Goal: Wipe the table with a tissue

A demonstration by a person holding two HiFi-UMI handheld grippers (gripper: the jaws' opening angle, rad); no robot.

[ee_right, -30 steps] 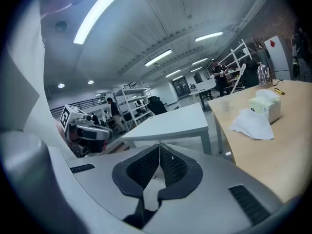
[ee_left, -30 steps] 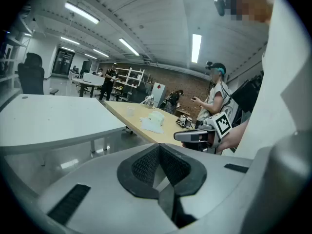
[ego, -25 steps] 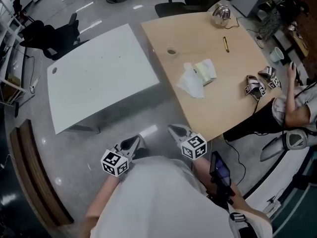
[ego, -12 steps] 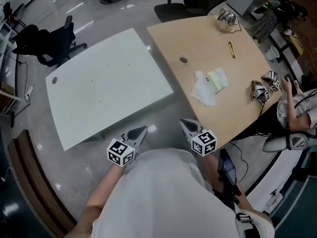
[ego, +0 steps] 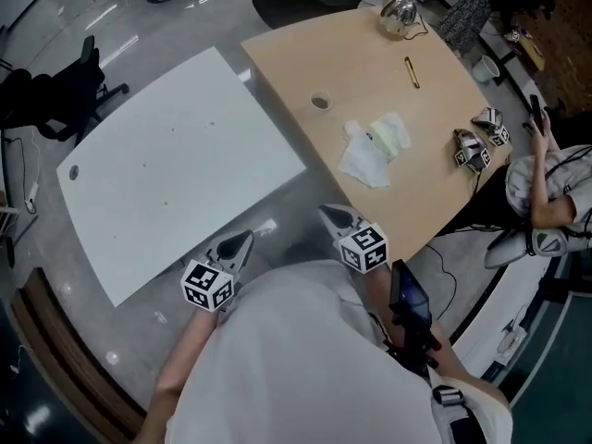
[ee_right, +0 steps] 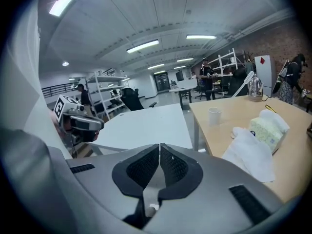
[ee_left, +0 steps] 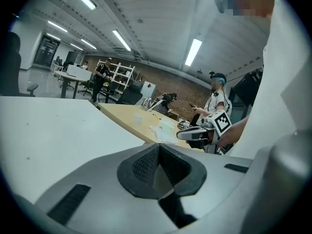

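A crumpled white tissue point(ego: 363, 162) lies on the wooden table point(ego: 444, 202), against a pale green tissue pack point(ego: 391, 134). My right gripper point(ego: 333, 215) hangs shut and empty over the floor, just short of that table's near corner. My left gripper point(ego: 238, 245) is also shut and empty, by the near edge of the white table point(ego: 166, 165). In the right gripper view the pads point(ee_right: 146, 167) meet, with the tissue point(ee_right: 251, 155) and pack point(ee_right: 268, 126) ahead to the right. In the left gripper view the right gripper point(ee_left: 195, 133) shows past the closed jaws.
On the wooden table stand a paper cup point(ego: 321, 101), a pen point(ego: 411, 72), a metal kettle point(ego: 399, 12) and another pair of grippers point(ego: 472, 148). A seated person point(ego: 546, 192) is at its right side. Dark office chairs point(ego: 55, 91) stand beyond the white table.
Both grippers have moved forward, toward the gap between the two tables, and both stayed shut. The tissue and pack have not moved on the table.
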